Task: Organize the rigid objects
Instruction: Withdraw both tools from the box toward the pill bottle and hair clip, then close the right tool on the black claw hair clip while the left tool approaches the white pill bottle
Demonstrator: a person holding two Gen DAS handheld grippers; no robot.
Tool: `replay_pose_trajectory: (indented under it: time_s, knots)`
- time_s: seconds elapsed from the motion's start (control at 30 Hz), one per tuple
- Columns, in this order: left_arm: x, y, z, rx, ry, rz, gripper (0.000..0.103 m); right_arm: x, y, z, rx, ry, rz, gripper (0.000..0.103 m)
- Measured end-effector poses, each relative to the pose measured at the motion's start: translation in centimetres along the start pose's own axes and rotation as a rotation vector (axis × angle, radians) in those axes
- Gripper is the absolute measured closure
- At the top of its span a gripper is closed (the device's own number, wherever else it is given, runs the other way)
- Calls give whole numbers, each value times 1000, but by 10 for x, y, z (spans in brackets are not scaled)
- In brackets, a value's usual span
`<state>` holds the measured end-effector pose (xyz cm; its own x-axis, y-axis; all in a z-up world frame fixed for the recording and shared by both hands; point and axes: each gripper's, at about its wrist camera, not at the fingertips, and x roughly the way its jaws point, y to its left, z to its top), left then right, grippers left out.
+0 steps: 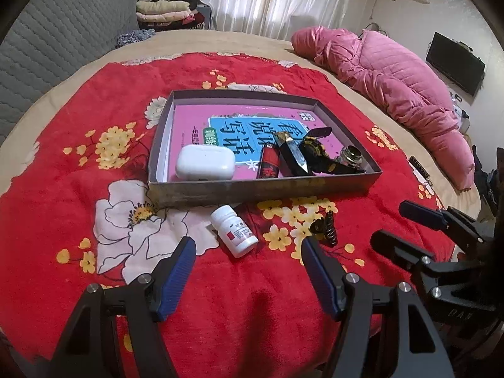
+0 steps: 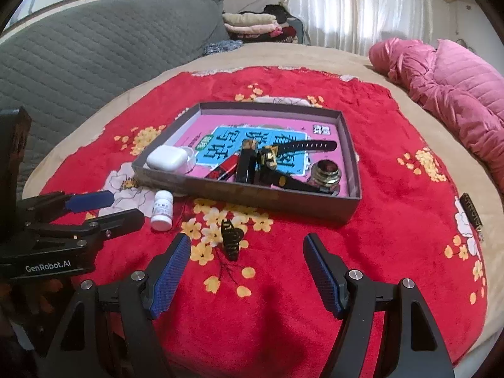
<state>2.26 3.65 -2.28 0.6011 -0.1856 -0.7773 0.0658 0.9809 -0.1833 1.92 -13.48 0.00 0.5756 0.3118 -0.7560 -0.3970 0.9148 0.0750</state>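
The white pill bottle lies on its side on the red floral blanket, just outside the near wall of the shallow cardboard tray, toward that wall's left half; its label carries a red square and small print I cannot read. Beside it to the right, also on the blanket and clear of the tray, lies the black hair claw. I judge both as not yet sorted, since they sit outside the tray while the other items are inside. My left hand-held gripper hovers above the blanket with its jaws spread and nothing between them, the bottle framed in the gap, which suits a pickup of the bottle. My right hand-held gripper is likewise spread and empty, with the hair claw lying ahead between its fingers. Inside the tray, a white earbud case sits at the near left corner; a red lighter, a black pointed bar and a black watch are grouped along the near wall, and a small glass jar stands near the near right corner. They rest on a pink booklet with large Chinese characters on a blue panel, upside down to me. The left gripper body reads "GenRobot.AI" in the right wrist view.
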Motion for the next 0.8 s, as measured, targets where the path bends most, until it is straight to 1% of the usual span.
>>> replay_pose_trajectory:
  time_s: [0.37,0.53,0.8]
  knots:
    - [21,11,-4,-50,55,0,34,26,8,-9,-41,50,-2,28]
    - [29,13,-6,-67,78,-6,34,37,5,-11,-11,68,5,28]
    - [37,14,-2,-107,80,1,34,49,-1,-13,13,84,4,28]
